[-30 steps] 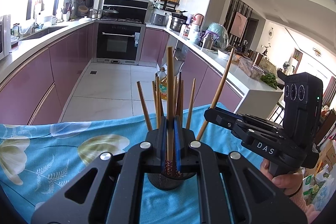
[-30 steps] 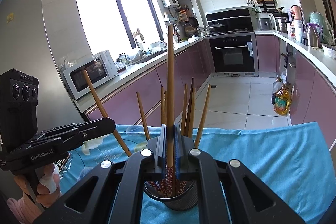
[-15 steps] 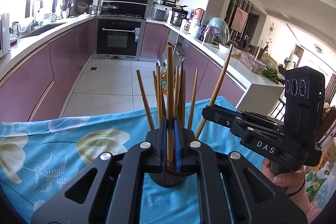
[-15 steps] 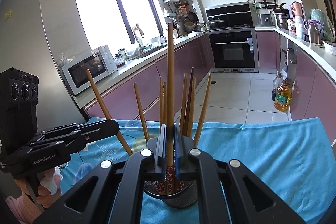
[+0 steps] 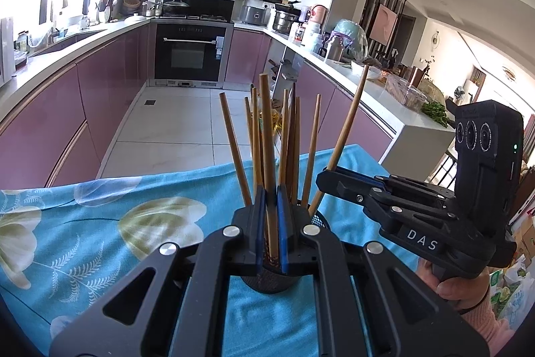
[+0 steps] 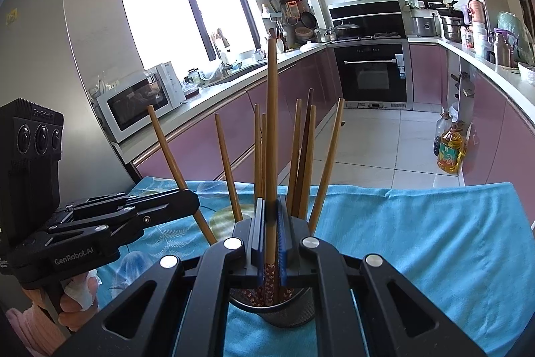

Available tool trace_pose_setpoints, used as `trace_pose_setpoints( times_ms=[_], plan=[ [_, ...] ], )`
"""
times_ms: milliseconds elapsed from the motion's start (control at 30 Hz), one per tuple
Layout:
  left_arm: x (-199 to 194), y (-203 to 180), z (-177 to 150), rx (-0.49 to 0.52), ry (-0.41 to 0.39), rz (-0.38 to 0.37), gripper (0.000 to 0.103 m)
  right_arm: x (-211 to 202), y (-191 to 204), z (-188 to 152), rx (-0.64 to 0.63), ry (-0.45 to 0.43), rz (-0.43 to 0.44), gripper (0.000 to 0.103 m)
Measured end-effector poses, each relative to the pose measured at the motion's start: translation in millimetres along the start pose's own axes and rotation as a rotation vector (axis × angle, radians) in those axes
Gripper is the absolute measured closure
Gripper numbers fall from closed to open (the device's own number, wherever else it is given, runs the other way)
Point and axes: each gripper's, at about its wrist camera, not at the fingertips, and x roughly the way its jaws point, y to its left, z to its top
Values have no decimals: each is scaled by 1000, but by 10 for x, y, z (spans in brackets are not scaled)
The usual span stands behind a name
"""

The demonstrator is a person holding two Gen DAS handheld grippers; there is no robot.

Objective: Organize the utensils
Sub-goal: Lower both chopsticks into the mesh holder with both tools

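A dark round mesh holder (image 6: 287,313) is standing on the blue flowered cloth (image 6: 418,240), holding a fan of brown wooden chopsticks (image 5: 294,139). Above the holder, the left gripper (image 5: 271,233) and the right gripper (image 6: 271,243) are each pinching one upright chopstick.

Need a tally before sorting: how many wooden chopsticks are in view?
9. One brown wooden chopstick is clamped in the left tongs, another chopstick in the right tongs, both reaching into the black mesh cup; seven more chopsticks stand loose there. Overlaps may hide others.
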Motion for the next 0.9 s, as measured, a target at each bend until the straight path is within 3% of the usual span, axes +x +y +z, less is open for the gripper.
trace_pose_setpoints(
  times_ms=[900],
  plan=[
    [212, 72, 74, 4, 22, 20, 95, 196, 15, -59, -9, 56, -8, 97]
  ],
)
